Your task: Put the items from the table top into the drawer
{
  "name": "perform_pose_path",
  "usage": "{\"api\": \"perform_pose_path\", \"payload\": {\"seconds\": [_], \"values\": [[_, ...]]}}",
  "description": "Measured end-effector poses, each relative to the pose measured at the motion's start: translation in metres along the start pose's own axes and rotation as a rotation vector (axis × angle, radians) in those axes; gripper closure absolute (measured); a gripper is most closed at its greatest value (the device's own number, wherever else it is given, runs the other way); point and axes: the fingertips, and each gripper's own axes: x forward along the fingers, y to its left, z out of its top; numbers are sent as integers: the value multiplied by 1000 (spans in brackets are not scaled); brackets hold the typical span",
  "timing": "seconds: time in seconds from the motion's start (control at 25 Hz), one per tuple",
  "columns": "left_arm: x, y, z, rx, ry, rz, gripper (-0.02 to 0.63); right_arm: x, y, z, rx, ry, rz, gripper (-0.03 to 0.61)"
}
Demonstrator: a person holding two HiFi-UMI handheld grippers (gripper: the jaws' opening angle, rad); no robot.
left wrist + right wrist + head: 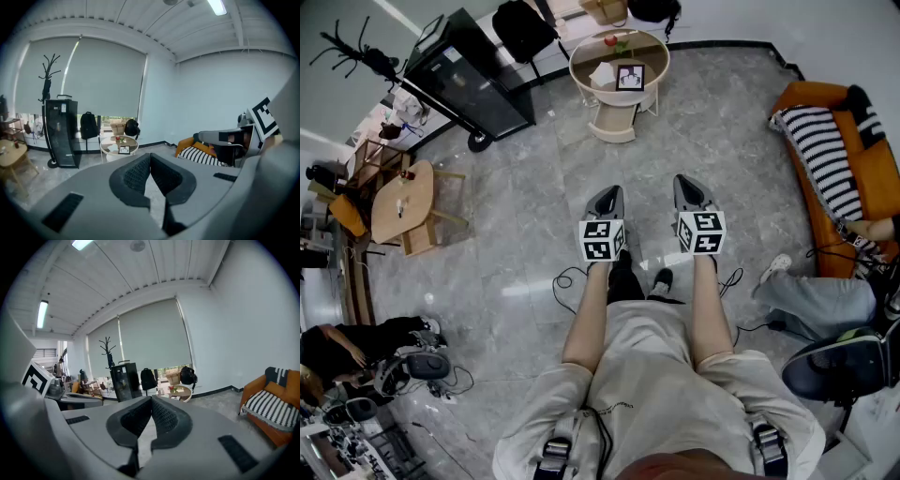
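Note:
A small round table [652, 52] stands far ahead on the grey floor. On its top lie a framed picture [630, 77], a white item [603, 75] and a small red object [610, 40]. No drawer can be made out from here. My left gripper [607, 195] and right gripper [689, 183] are held side by side at waist height, pointing toward the table and well short of it. Both are shut with nothing between the jaws. The left gripper view shows its gripper [150, 155] closed, with the table [119, 143] small behind it. The right gripper [151, 399] is closed likewise.
An orange sofa [862, 178] with a striped cushion [820, 141] lies to the right, a seated person's legs [811, 300] near it. A black cabinet [473, 80] and a wooden table [398, 202] stand to the left. Cables [567, 281] trail on the floor by my feet.

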Motion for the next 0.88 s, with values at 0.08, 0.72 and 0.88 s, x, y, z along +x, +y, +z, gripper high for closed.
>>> {"api": "perform_pose_path", "payload": {"seconds": [0.08, 0.72, 0.88], "values": [[0, 4, 5, 2, 25, -43, 592, 3, 13, 2, 3, -7, -6, 546], [15, 28, 52, -76, -87, 82, 592, 51, -4, 25, 139, -26, 68, 546], [44, 59, 79, -28, -71, 92, 592, 98, -19, 46, 241, -65, 72, 546]]}}
